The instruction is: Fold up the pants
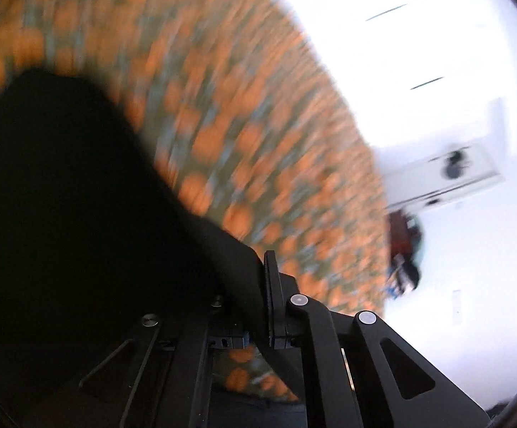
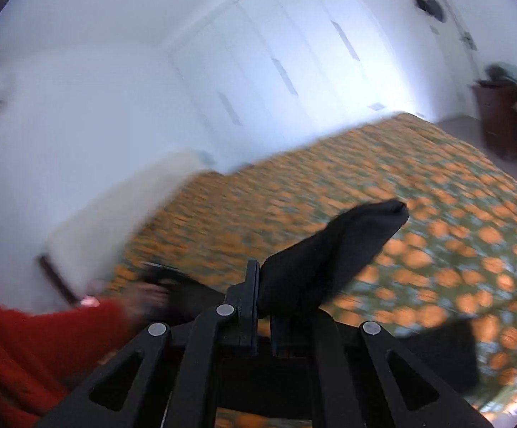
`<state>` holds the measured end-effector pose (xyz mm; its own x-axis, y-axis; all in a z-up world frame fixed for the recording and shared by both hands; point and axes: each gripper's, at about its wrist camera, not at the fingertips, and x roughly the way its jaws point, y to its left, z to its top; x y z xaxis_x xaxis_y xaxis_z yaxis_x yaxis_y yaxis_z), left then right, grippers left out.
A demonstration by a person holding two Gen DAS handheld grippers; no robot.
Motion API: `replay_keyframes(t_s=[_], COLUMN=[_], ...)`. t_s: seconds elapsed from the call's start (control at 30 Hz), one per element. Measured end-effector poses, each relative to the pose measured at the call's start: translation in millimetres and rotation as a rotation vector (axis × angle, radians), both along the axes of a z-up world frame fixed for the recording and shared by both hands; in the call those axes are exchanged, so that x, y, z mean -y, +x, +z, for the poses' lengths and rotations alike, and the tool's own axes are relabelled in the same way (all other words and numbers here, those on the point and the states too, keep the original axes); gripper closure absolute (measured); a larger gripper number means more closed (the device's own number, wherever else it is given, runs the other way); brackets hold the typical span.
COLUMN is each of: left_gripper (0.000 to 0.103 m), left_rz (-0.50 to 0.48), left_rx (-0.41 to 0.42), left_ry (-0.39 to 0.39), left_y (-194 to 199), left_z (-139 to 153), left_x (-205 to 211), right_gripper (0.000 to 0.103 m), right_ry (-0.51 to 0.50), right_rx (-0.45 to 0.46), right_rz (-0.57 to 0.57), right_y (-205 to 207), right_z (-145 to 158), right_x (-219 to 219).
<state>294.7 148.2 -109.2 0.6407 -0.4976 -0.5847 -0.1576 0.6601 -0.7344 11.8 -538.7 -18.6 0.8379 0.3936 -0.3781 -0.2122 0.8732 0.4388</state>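
The black pants (image 1: 80,214) hang as a dark mass over the left half of the left wrist view. A fold of them runs down into my left gripper (image 1: 260,285), which is shut on the cloth; one finger is hidden under it. In the right wrist view my right gripper (image 2: 264,289) is shut on another part of the pants (image 2: 333,253), and a bunched end sticks up and to the right past the fingertips. More black cloth (image 2: 447,349) lies on the bed at the lower right. Both grippers are held above the bed.
An orange-flowered green bedspread (image 2: 329,185) covers the bed under both grippers. A red sleeve (image 2: 26,349) and a blurred hand (image 2: 144,296) are at lower left. A white wardrobe (image 2: 276,53) lines the far wall, a dark wooden cabinet (image 2: 497,121) stands at right, and a cream pillow (image 2: 116,221) lies at left.
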Motion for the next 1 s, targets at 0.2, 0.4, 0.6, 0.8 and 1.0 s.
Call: replay_keyframes(t_s=[0.2,0.4,0.6,0.8,1.0], left_gripper=[0.094,0.094,0.094,0.094,0.092], left_rz=[0.079,-0.131,-0.206,-0.219,-0.284], left_rx=[0.314,-0.083,-0.159,-0.162,-0.139], left_ry=[0.243,0.263,0.264,0.267,0.322], left_y=[-141.2,-205.4,-207.8,-200.6,-198.0], left_z=[97.4,-63.3,-87.6,-95.6,-94.9], left_x=[-29.9,37.2,63.6,71.8,97.1], right_gripper=[0.098,0.098,0.098,0.098,0.098], right_ry=[0.170,0.023,0.037,-0.037,-0.060], right_rx=[-0.008,-0.412,-0.750,-0.727,-0.748], right_rz=[-0.016,-0.158,-0.351,-0.364,-0.462], right_y=[55.4,61.2,30.1,32.7,33.1], right_z=[-28.4,-104.3,-198.4,-192.4,-192.4], right_x=[15.8,39.2,81.5,78.5,88.8])
